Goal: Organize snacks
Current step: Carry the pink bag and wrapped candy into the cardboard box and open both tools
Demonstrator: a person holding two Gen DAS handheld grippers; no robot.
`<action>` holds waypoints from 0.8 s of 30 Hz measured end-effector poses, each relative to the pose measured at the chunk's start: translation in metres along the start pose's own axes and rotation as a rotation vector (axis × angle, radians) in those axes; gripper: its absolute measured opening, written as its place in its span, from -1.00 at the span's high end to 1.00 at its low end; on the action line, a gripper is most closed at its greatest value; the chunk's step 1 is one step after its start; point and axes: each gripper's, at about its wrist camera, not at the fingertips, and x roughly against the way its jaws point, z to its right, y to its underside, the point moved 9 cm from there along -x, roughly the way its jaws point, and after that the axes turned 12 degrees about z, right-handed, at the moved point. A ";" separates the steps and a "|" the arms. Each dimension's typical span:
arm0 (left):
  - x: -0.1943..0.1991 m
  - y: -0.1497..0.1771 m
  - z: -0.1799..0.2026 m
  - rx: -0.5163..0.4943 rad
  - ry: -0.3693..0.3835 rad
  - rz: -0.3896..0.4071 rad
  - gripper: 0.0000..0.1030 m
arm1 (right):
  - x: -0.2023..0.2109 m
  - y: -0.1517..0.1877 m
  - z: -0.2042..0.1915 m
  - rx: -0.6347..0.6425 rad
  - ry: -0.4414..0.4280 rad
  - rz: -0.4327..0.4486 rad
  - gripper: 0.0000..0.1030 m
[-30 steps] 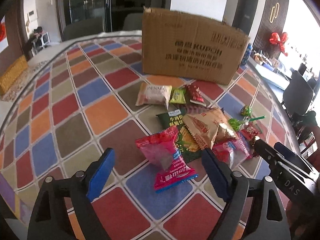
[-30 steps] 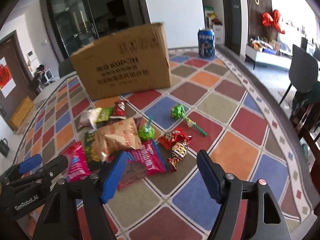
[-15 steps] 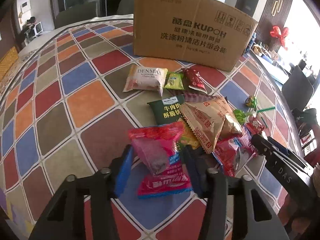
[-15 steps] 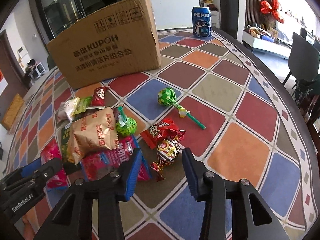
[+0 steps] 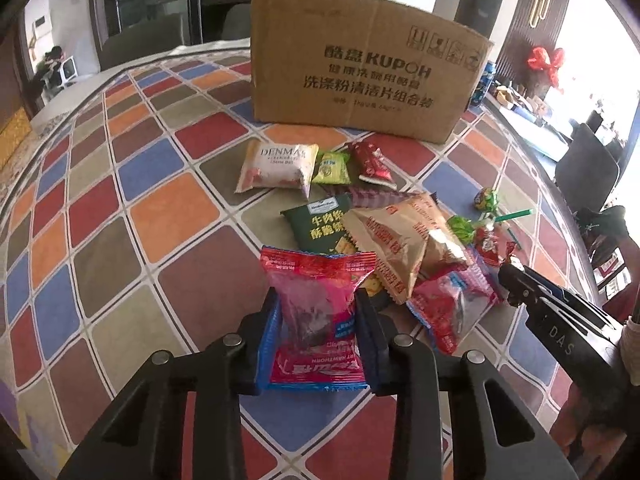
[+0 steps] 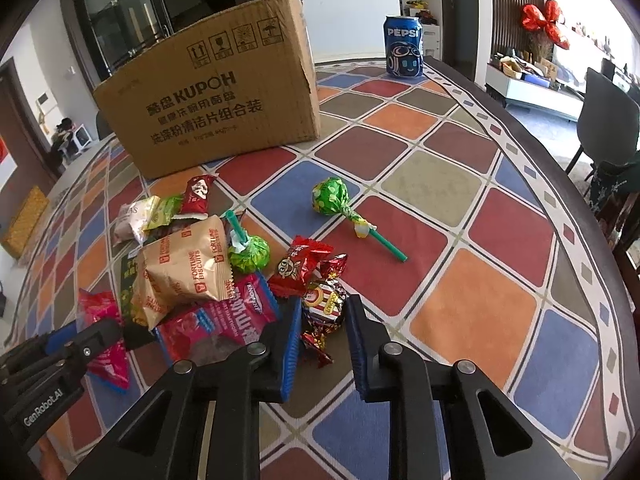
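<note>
While both grabs settle in, quick rundown, near to far:

Left gripper [image 5: 316, 320]: fingers closing on the pink hawthorn packet [image 5: 316, 304], pinched at mid-body. Light, crinkly, slippery film; probably better held near a sealed end.

Right gripper [image 6: 322, 320]: clenched around the striped foil candy [image 6: 323, 304]. Small, hard-ish, twisty ends, likely to pop out.

Snack pile [image 6: 184, 268]: loose on the checkered worktop [image 6: 472, 300].

Cardboard box [image 5: 360, 80]: upright behind, presumably the destination.

left gripper [image 5: 316, 320]: jaws closing, angled down | right gripper [image 6: 322, 322]: jaws clamped, angled down
</note>
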 end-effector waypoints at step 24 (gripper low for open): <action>0.060 -0.071 0.019 -0.082 0.057 0.238 0.34 | 0.072 -0.057 -0.038 0.070 -0.150 0.208 0.55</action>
